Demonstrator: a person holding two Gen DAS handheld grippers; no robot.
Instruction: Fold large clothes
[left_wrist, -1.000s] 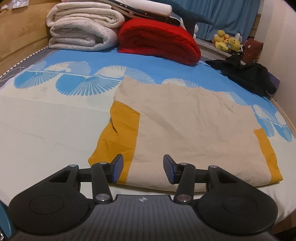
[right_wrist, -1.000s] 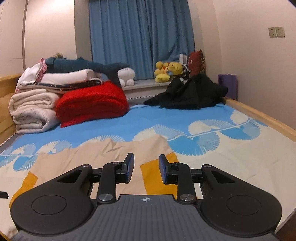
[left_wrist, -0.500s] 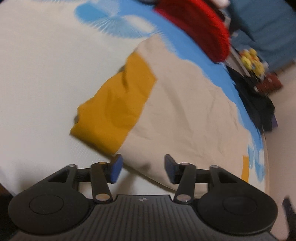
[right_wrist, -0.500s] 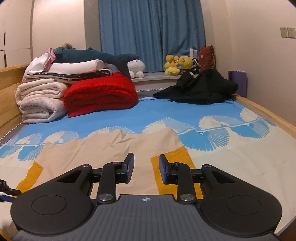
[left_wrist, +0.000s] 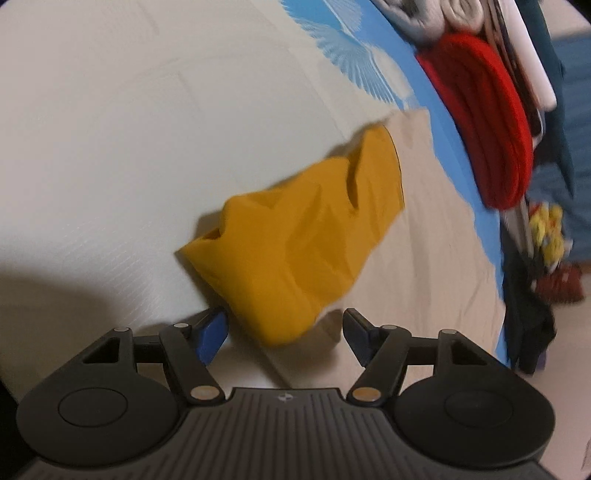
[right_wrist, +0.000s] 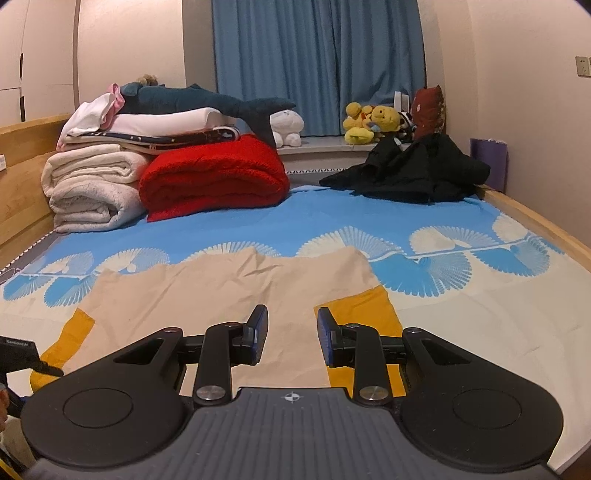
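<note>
A beige shirt (right_wrist: 229, 291) with yellow sleeves lies flat on the bed. My left gripper (left_wrist: 284, 334) is open, tilted, right at the bunched left yellow sleeve (left_wrist: 295, 240), whose lower end sits between the jaws. In the right wrist view the left gripper (right_wrist: 22, 356) shows at the left edge by that sleeve (right_wrist: 70, 339). My right gripper (right_wrist: 291, 334) is open and empty, low over the shirt's near edge, with the right yellow sleeve (right_wrist: 362, 310) just right of it.
A bedsheet (right_wrist: 461, 317) in blue and white covers the bed. At the back are a red folded blanket (right_wrist: 214, 173), stacked white blankets (right_wrist: 88, 184) with a plush shark (right_wrist: 207, 103), a black garment (right_wrist: 413, 170) and plush toys (right_wrist: 369, 122). Wooden bed rails (right_wrist: 535, 225) run along both sides.
My left gripper has swung down and left, rolling, and closed in on the left yellow sleeve, which now looks bunched. My right gripper has shifted only slightly.
</note>
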